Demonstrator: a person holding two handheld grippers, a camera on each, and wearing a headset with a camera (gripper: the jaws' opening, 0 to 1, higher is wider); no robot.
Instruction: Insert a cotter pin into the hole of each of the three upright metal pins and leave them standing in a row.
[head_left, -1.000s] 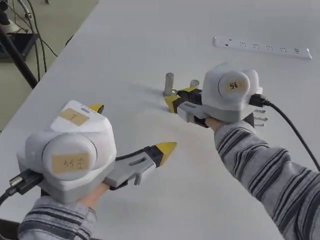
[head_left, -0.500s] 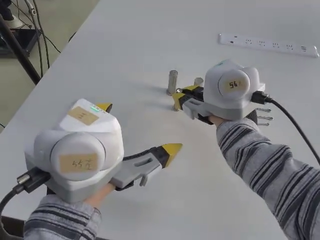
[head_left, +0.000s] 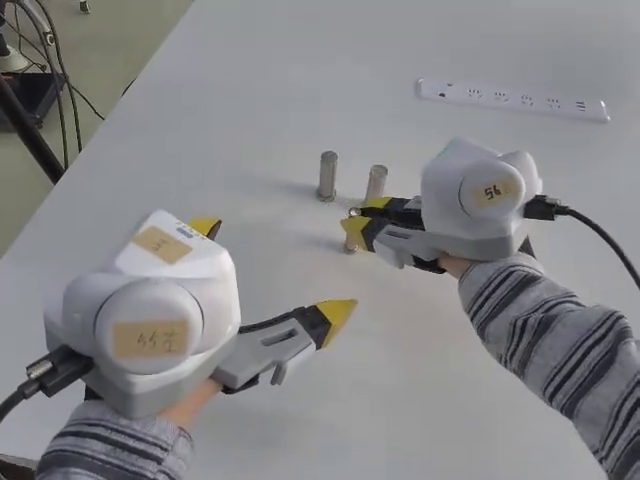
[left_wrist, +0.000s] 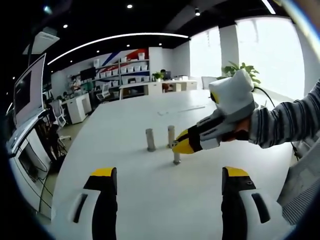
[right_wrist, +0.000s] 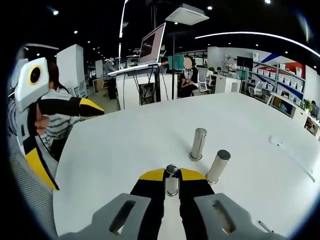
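Observation:
Two upright metal pins (head_left: 327, 176) (head_left: 376, 183) stand side by side mid-table; they are also in the left gripper view (left_wrist: 150, 140) (left_wrist: 171, 136) and the right gripper view (right_wrist: 198, 144) (right_wrist: 218, 166). My right gripper (head_left: 352, 228) is shut on a third metal pin (right_wrist: 171, 180), held upright just in front of them with its base (left_wrist: 176, 159) at the table. My left gripper (head_left: 270, 270) hovers open and holds nothing at the near left, its yellow-tipped jaws wide apart (left_wrist: 170, 172). A thin cotter pin (right_wrist: 265, 226) lies on the table to the right.
A white power strip (head_left: 510, 100) lies at the far right of the white table (head_left: 250, 80). The table's left edge drops to a floor with cables and a stand (head_left: 30, 110). Desks, monitors and people fill the room behind (right_wrist: 150, 65).
My right gripper has drawn back slightly toward me from the two standing pins, with the third pin between its jaws. The head camera shifted. The left gripper stays open in place.

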